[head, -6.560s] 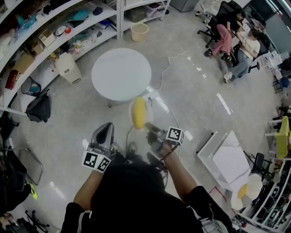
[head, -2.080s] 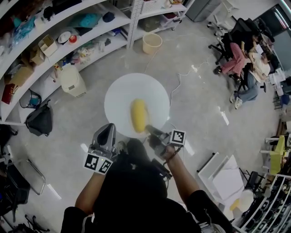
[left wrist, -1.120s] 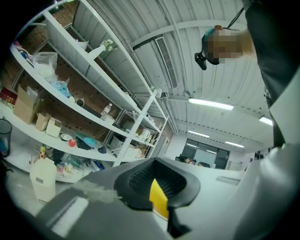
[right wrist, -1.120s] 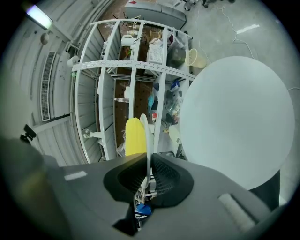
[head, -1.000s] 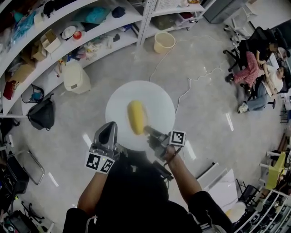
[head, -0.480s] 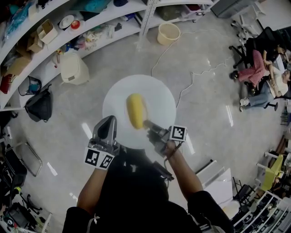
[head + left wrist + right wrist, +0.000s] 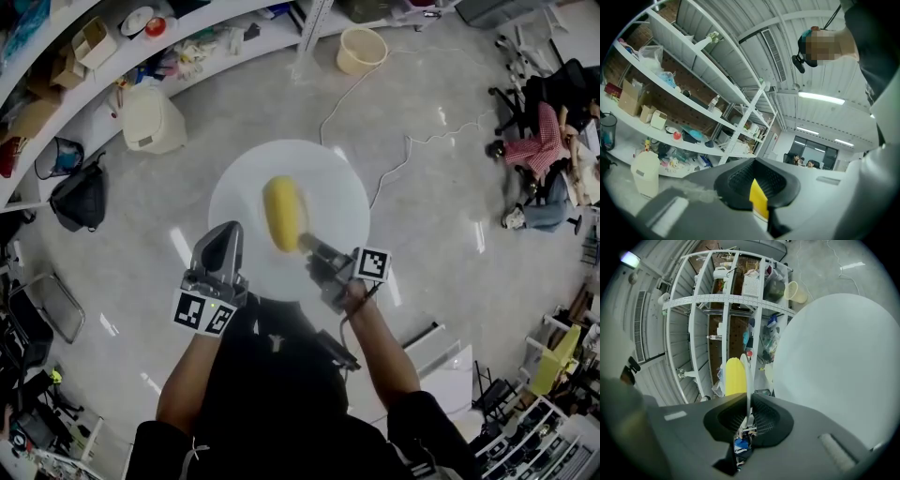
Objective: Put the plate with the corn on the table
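A yellow corn cob (image 7: 284, 213) lies on a pale plate that is hard to tell apart from the round white table (image 7: 337, 187) under it. My right gripper (image 7: 312, 249) is shut on the plate's near rim and holds it over the table. In the right gripper view the plate (image 7: 748, 376) shows edge-on between the pads, with the corn (image 7: 735, 376) on its left and the table (image 7: 839, 366) to the right. My left gripper (image 7: 225, 249) hangs beside the table's near left edge, shut and holding nothing. A yellow sliver shows at its pad seam (image 7: 758, 199).
Cluttered shelves (image 7: 112, 47) curve along the top left, with a white bin (image 7: 150, 120) and a black bag (image 7: 80, 192) on the floor below. A yellow bucket (image 7: 361, 49) and a cable (image 7: 375, 141) lie beyond the table. Seated people (image 7: 553, 141) are at the right.
Both grippers and the plate with the corn have sunk a little toward the table, which looks larger now. The shelves have slid up the view. The grip is unchanged.
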The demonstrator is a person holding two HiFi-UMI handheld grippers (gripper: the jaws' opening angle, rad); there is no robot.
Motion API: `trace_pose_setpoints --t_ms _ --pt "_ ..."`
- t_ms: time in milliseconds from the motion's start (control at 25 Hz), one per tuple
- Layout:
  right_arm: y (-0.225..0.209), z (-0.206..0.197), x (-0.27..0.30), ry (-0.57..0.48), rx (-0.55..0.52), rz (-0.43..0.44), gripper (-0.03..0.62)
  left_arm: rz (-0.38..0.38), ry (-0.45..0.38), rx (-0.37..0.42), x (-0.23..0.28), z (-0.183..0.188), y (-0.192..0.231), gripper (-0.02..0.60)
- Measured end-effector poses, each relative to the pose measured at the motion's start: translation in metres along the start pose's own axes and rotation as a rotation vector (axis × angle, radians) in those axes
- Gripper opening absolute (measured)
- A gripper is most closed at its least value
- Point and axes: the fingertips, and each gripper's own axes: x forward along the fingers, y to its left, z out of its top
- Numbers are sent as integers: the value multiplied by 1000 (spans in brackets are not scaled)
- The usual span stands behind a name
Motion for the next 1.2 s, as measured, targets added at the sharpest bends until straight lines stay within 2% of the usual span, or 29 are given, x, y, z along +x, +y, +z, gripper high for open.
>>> trace_pose_setpoints --t_ms 320,720,1200 --pt "-10 14 10 -5 35 8 37 11 3 -14 14 -9 9 2" --pt "-27 28 29 30 -14 4 38 18 28 -38 25 -31 25 2" --pt "-53 38 51 57 -17 -14 38 17 38 -67 41 -52 43 2"
